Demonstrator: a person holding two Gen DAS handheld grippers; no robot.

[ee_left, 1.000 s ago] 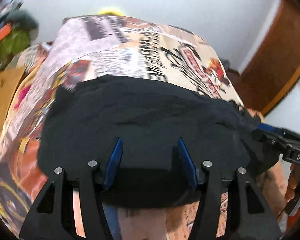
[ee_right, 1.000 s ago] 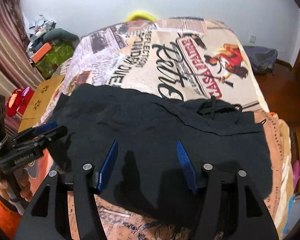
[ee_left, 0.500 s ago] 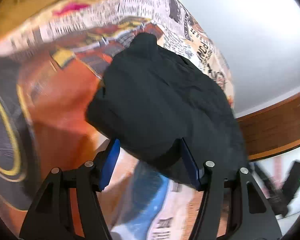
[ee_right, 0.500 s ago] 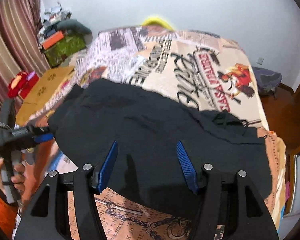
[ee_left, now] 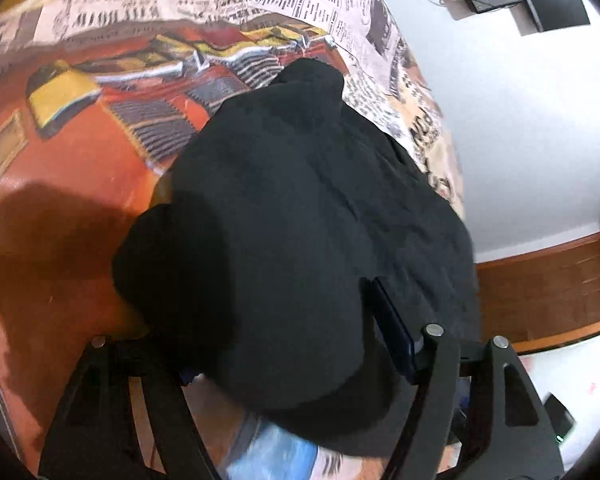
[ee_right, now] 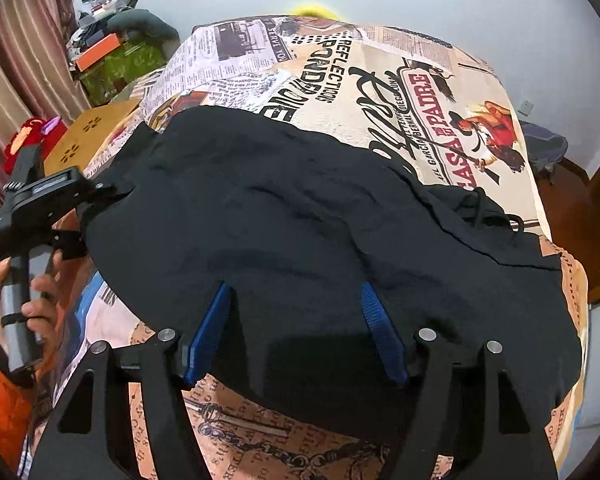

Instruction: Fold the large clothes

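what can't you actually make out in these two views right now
- Left wrist view: the left claw's left pad is buried under the black garment; whether it presses the cloth can't be told.
- Right wrist view: the garment's near hem is hidden behind the right claw.
- Both views: the bedspread under the garment is covered.
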